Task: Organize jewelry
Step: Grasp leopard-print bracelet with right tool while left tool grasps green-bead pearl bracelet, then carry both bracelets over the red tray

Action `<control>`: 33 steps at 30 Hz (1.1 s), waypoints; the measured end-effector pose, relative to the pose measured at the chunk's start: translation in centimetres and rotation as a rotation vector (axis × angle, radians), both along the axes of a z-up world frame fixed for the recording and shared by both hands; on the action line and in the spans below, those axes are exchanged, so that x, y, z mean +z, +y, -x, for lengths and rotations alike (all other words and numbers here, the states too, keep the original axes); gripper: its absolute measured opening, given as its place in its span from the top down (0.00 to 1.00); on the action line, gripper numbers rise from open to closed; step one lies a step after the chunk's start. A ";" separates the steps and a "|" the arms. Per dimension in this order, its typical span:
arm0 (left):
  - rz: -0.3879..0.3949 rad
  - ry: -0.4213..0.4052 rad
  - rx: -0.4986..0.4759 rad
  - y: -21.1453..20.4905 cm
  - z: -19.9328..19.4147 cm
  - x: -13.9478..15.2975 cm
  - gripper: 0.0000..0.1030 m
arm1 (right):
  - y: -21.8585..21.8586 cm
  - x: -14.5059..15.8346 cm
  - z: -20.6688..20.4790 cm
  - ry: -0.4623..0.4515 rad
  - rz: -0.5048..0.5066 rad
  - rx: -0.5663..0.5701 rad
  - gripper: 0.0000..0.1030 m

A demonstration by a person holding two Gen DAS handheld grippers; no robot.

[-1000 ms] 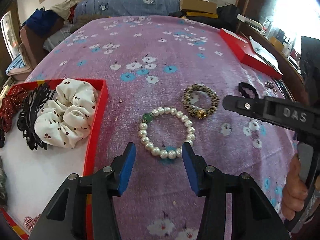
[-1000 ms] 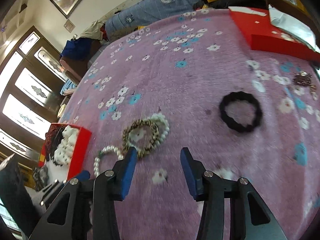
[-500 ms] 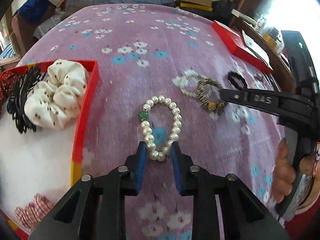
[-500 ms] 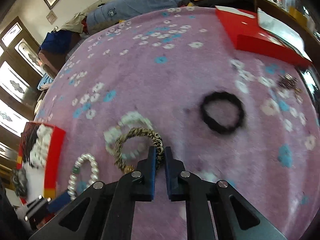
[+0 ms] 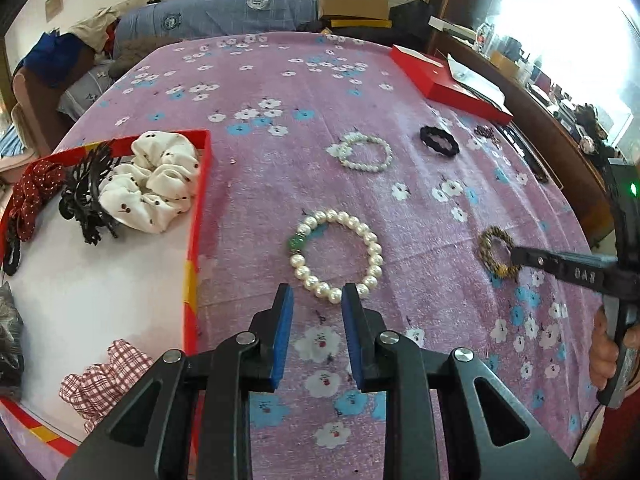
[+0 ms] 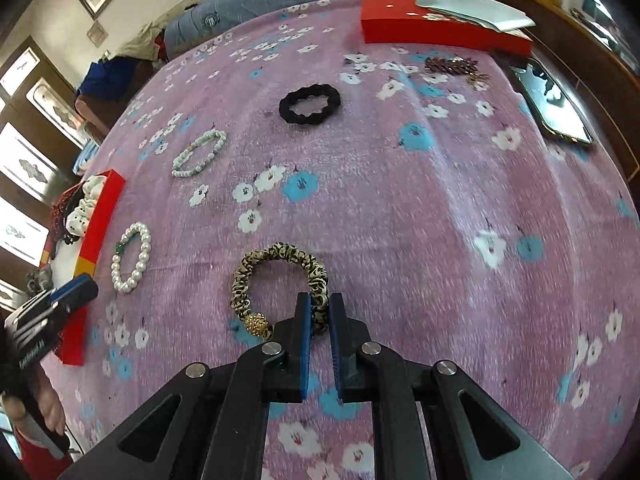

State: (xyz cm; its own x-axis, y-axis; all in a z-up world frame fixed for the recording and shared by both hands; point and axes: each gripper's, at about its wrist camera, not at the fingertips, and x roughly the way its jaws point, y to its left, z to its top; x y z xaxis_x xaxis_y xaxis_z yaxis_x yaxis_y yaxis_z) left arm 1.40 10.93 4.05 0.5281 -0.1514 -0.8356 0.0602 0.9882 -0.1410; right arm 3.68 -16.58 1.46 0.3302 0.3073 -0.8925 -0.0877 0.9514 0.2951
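The left gripper (image 5: pixel 316 300) is pointed steeply down at a purple floral cloth (image 5: pixel 280 80). Its jaws have just been closing and are now held narrow. The near arc of the pearl bracelet (image 5: pixel 336 256) is caught between the blue pads, and the right pad is pressed against a pearl. The rest of the bracelet, with its one green bead, is laid flat on the cloth. It is found toward the near edge, just beside the right wall of the red tray (image 5: pixel 202 184) but not touching it.

The tray is set along the left edge of the cloth. A white dotted scrunchie (image 5: pixel 156 180), a black claw clip (image 5: pixel 86 200), a red dotted scrunchie (image 5: pixel 32 188) and a checked scrunchie (image 5: pixel 100 376) are kept in it.

The right gripper (image 6: pixel 319 300) is clamped tight on the leopard-print band (image 6: pixel 280 280). The band's right side is pinched between the pads, and its gold bead is seen just left of the fingers. The band is placed toward the near right part of the cloth, well apart from the pearl bracelet. The gripper's handle is held by a hand (image 5: pixel 608 352).

A small bead bracelet (image 6: pixel 199 154) and a black scrunchie (image 6: pixel 310 104) are left farther out on the cloth, apart from each other. A red box (image 6: pixel 440 30) is seen at the far right corner. A dark red ornament (image 6: pixel 452 66) is laid near it, and a phone (image 6: pixel 556 108) is set along the right edge.
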 end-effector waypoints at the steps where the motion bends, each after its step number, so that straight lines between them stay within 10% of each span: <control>1: 0.000 0.003 0.011 0.1 -0.3 0.0 0.76 | -0.2 0.0 0.3 -0.015 -0.003 -0.003 0.90; 19: -0.113 -0.021 0.008 -1.5 -3.4 -2.7 0.63 | 1.6 -0.1 0.3 -0.144 0.078 -0.012 0.90; 22: -0.156 -0.042 -0.019 -2.2 -3.0 -2.6 0.92 | 2.0 -0.1 0.4 -0.165 0.098 -0.002 0.92; 33: -0.075 -0.169 -0.031 -2.1 0.4 3.3 0.92 | 2.0 2.4 1.4 -0.220 0.019 -0.019 0.93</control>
